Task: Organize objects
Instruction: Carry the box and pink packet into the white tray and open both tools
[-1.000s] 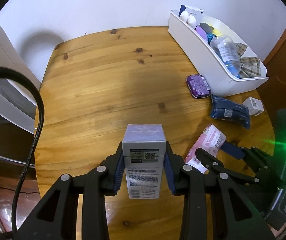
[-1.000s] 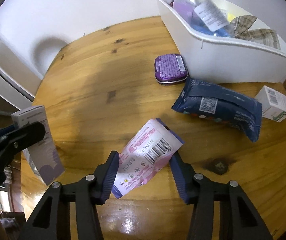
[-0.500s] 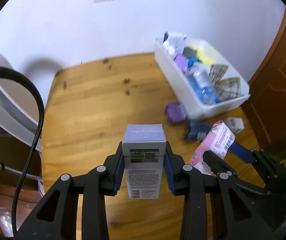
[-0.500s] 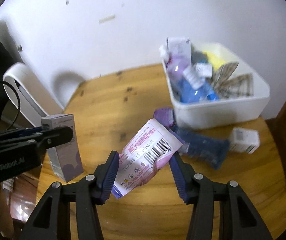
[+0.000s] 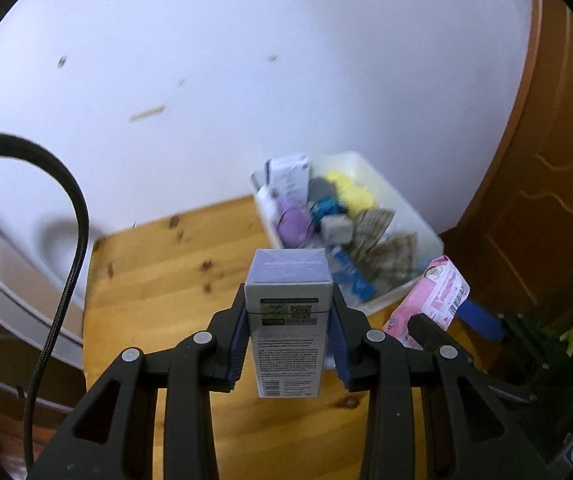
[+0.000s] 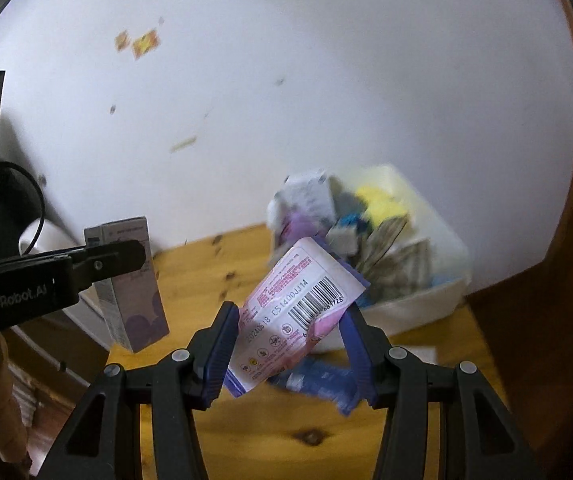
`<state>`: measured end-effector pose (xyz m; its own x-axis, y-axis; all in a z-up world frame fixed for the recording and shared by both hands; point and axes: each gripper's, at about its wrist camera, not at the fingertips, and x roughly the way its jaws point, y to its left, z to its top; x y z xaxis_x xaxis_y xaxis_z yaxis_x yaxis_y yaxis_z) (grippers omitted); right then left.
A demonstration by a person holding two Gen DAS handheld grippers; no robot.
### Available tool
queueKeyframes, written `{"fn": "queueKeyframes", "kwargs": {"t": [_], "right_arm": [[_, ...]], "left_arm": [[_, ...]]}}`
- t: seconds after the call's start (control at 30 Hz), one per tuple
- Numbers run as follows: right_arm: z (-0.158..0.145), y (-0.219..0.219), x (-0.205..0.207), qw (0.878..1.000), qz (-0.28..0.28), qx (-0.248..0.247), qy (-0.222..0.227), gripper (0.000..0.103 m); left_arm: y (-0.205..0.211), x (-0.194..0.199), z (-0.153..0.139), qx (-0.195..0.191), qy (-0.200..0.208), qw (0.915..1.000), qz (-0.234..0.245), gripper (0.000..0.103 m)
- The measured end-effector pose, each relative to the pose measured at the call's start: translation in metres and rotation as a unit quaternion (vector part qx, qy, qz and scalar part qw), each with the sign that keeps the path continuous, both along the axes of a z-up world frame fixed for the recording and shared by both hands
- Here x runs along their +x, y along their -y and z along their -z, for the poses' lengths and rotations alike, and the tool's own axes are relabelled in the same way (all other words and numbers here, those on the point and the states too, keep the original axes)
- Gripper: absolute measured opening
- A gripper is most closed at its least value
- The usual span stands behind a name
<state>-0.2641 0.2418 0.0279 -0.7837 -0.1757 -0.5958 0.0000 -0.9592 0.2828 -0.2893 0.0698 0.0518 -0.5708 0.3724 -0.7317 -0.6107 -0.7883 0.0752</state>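
Observation:
My left gripper (image 5: 289,344) is shut on a tall grey-purple box (image 5: 289,320) and holds it upright high above the wooden table (image 5: 158,280). The box also shows in the right wrist view (image 6: 132,284), at the left. My right gripper (image 6: 286,344) is shut on a pink-and-white packet (image 6: 298,312), tilted, lifted off the table. The packet also shows in the left wrist view (image 5: 434,300), at the right. A white bin (image 5: 414,220) full of mixed items stands at the table's back right, beyond both grippers; it shows blurred in the right wrist view (image 6: 442,292).
A dark blue packet (image 6: 318,384) lies on the table under the right gripper. A small white box (image 6: 422,354) lies by the bin. A wooden door (image 5: 546,200) is at the right, a white wall behind, and a white chair back (image 5: 2,264) at the left.
Both grippers have risen well above the table with their loads and tilted up toward the wall. The bin now sits lower and smaller in both views.

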Motion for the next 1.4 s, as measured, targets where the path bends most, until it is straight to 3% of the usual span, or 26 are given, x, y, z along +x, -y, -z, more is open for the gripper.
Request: {"fn": "queueKeyframes", "kwargs": {"t": [0.33,0.73,1.03,1.17,1.3,1.4], "right_arm": [[-0.030,-0.046,-0.028,0.998,0.046,0.010,-0.040,0.053],[-0.035,-0.069,-0.074,0.996,0.072,0.026,-0.053,0.053],[0.012,-0.065,-0.117,0.997,0.065,0.029,0.011,0.053],[0.037,-0.061,-0.136,0.997,0.058,0.017,0.041,0.053],[0.055,-0.058,-0.151,0.997,0.050,0.007,0.064,0.055],[0.064,-0.056,-0.159,0.996,0.039,-0.001,0.080,0.058]], "left_arm": [[-0.055,-0.015,-0.021,0.016,-0.034,0.9991,0.020,0.038],[-0.104,-0.063,-0.010,0.025,-0.032,0.9992,0.002,0.039],[-0.125,-0.105,0.033,0.017,0.020,0.9996,-0.009,0.039],[-0.143,-0.119,0.054,-0.007,0.024,0.9997,-0.002,0.039],[-0.160,-0.121,0.072,-0.053,0.008,0.9985,0.006,0.039],[-0.164,-0.124,0.081,-0.065,0.024,0.9975,0.016,0.045]]}}
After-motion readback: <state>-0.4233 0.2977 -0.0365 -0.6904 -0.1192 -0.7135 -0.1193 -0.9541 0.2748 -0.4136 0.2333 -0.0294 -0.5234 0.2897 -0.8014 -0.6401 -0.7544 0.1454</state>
